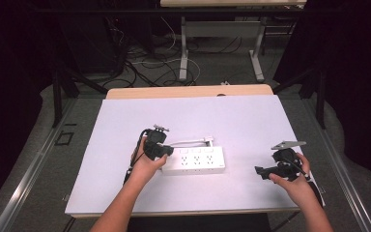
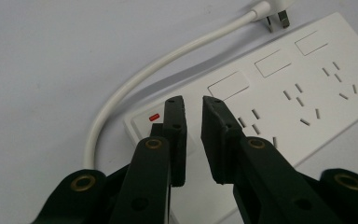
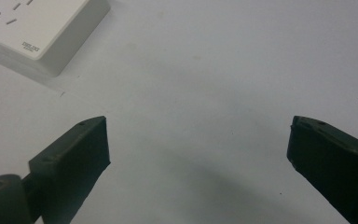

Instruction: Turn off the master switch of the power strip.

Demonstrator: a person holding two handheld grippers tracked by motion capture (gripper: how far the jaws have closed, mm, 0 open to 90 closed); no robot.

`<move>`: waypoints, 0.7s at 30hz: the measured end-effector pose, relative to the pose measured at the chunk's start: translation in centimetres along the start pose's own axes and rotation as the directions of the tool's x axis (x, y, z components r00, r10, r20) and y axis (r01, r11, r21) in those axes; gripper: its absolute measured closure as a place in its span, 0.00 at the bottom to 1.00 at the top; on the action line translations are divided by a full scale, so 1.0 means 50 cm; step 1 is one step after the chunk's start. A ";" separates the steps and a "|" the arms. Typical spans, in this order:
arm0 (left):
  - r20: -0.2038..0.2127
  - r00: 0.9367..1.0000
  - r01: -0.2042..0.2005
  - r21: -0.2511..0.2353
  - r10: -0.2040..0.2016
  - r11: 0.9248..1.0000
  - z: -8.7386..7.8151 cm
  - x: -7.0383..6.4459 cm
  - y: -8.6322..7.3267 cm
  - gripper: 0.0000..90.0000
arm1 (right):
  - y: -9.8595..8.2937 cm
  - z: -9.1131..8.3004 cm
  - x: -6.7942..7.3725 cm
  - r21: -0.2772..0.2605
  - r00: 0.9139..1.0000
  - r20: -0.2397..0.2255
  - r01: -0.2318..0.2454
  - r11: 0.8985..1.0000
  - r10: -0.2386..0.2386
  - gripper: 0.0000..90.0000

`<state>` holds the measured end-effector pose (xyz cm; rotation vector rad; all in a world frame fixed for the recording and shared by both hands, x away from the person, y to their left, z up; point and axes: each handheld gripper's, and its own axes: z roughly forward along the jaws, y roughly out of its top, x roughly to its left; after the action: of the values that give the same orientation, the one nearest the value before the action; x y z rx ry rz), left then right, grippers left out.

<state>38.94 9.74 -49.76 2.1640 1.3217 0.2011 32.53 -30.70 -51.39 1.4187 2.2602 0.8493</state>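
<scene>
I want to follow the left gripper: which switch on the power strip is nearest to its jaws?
The end switch with the red mark, beside the cable exit on the power strip; the left gripper hovers there, while three plain switches lie farther along.

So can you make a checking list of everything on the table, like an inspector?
Surface: white table, bare around the strip.
Job's things: white power strip lying flat, red light at one end, nothing plugged in.
Clutter: nothing seen.
Grippers: left gripper over the strip's light end, jaws nearly closed with a narrow gap; right gripper off to the side over bare table, jaws wide apart, holding nothing.
Cables: strip's white cord curls behind it, plug loose on the table.
Surroundings: dark room, table legs and floor wires behind.
</scene>
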 end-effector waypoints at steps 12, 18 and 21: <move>0.035 0.999 -0.037 -0.017 0.038 0.999 -0.024 -0.001 -0.006 0.78 | 0.000 -0.001 0.000 0.001 1.000 -0.003 -0.004 1.000 0.004 0.06; 0.037 0.997 -0.060 -0.039 0.062 0.997 -0.041 0.007 -0.013 0.72 | 0.000 0.000 0.000 -0.001 1.000 -0.001 -0.002 1.000 0.002 0.06; 0.031 0.997 -0.063 -0.062 0.065 0.996 -0.050 0.011 -0.017 0.68 | 0.000 0.000 0.000 0.000 1.000 -0.002 -0.001 1.000 0.001 0.06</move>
<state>37.54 11.50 -48.26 2.1512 1.2131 0.2268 32.53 -30.71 -51.38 1.4194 2.2609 0.8509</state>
